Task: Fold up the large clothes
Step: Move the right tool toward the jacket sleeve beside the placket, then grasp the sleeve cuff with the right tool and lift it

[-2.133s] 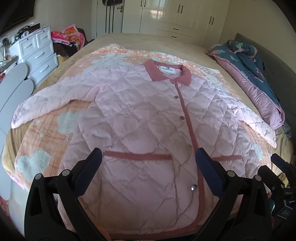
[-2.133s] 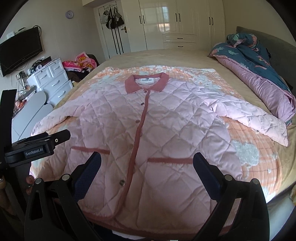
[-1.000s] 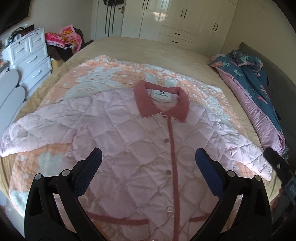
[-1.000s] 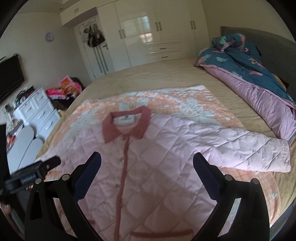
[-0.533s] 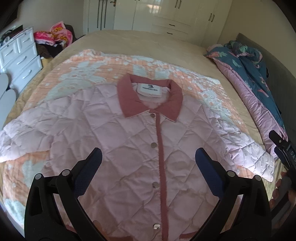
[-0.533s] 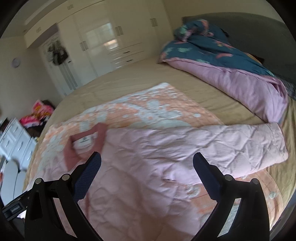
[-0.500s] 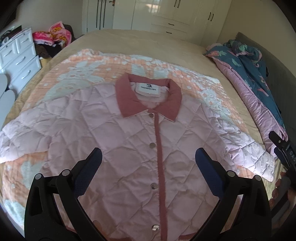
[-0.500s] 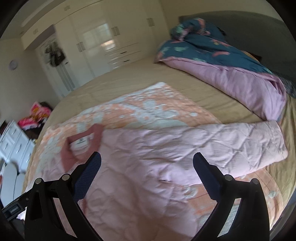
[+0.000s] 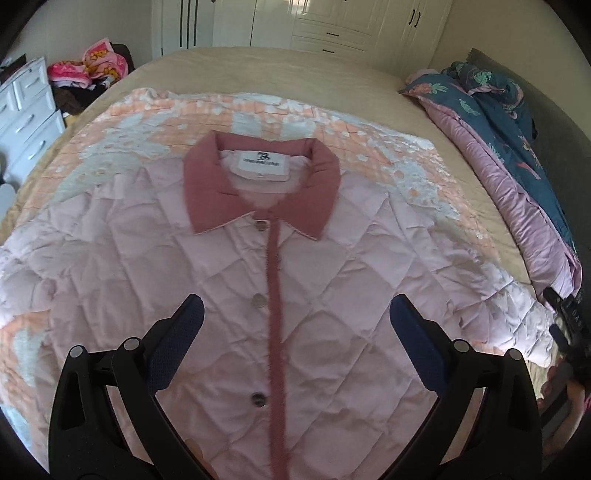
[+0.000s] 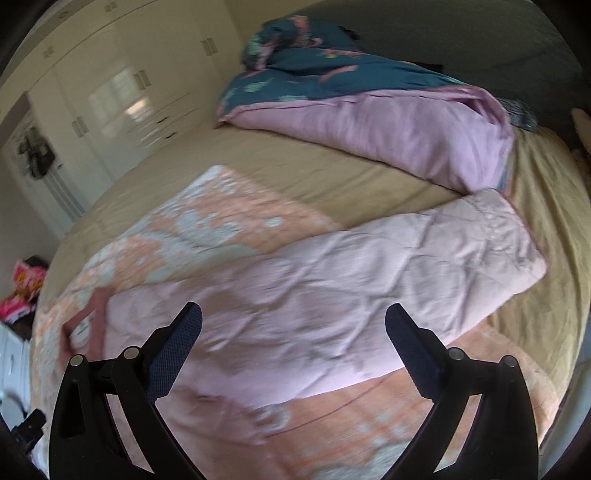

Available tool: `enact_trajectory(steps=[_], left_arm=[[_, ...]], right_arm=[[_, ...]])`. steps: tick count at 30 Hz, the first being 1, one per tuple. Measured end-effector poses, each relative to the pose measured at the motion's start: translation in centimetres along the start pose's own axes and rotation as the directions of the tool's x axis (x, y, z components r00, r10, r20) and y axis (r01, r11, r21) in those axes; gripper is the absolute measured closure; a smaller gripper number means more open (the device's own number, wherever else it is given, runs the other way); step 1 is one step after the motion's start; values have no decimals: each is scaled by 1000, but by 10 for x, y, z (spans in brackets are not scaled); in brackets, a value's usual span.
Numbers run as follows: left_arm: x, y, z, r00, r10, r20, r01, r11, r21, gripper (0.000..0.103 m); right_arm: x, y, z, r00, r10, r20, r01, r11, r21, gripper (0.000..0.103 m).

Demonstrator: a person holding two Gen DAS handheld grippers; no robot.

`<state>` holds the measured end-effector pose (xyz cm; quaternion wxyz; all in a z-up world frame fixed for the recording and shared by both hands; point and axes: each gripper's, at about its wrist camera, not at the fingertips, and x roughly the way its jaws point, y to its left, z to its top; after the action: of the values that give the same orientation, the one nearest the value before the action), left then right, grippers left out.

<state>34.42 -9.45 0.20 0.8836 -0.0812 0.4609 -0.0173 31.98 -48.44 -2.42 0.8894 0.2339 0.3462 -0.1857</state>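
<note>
A pink quilted jacket (image 9: 221, 280) with a dusty-rose collar (image 9: 207, 192) and button placket lies flat, front up, on a peach patterned blanket (image 9: 147, 122) on the bed. My left gripper (image 9: 295, 332) is open and empty, hovering over the jacket's chest. My right gripper (image 10: 293, 332) is open and empty, above the jacket's right sleeve (image 10: 406, 258), which stretches toward the bed's right side. The sleeve cuff (image 10: 517, 236) lies near the folded duvet. Part of the right gripper's body (image 9: 569, 332) shows at the left wrist view's right edge.
A teal and lilac duvet (image 10: 369, 110) is bunched along the bed's right side. White wardrobes (image 9: 332, 22) stand beyond the bed. A white drawer unit (image 9: 26, 110) and a pile of bright clothes (image 9: 88, 66) are at the left.
Both grippers moved forward over the jacket, from hem toward collar. The right gripper swung right, toward the right sleeve and duvet. Both stayed open.
</note>
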Motion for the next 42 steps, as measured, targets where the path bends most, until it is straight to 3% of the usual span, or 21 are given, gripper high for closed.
enact_trajectory(steps=[14, 18, 24, 30, 33, 36, 38, 39, 40, 42], left_arm=[[48, -33, 9, 999, -8, -52, 8, 1000, 4, 8], [60, -47, 12, 998, 33, -48, -31, 999, 45, 8], [76, -61, 14, 997, 16, -78, -11, 997, 71, 8], [90, -64, 15, 995, 22, -93, -16, 998, 63, 8], [93, -57, 15, 995, 26, -99, -21, 999, 50, 8], [91, -49, 16, 995, 26, -97, -22, 999, 40, 8], [86, -41, 17, 995, 25, -92, -23, 999, 30, 8], [83, -38, 18, 996, 35, -85, -33, 999, 28, 8], [81, -34, 19, 996, 48, -80, -46, 999, 28, 8], [72, -27, 22, 996, 61, -63, -59, 998, 31, 8]], right_arm=[[24, -105, 13, 994, -100, -41, 108, 946, 305, 4], [31, -124, 13, 991, -121, -65, 136, 921, 366, 4], [43, -147, 12, 983, -159, -93, 184, 875, 448, 4], [64, -178, 3, 972, -182, -147, 234, 797, 556, 4], [77, -189, 0, 972, -174, -159, 235, 771, 592, 4], [83, -193, 2, 975, -179, -134, 224, 772, 595, 4], [83, -199, 4, 984, -152, -91, 175, 764, 620, 4], [83, -201, 4, 987, -138, -77, 156, 762, 628, 8], [83, -204, 4, 990, -127, -60, 136, 756, 640, 25], [82, -212, 1, 992, -120, -47, 121, 740, 661, 49]])
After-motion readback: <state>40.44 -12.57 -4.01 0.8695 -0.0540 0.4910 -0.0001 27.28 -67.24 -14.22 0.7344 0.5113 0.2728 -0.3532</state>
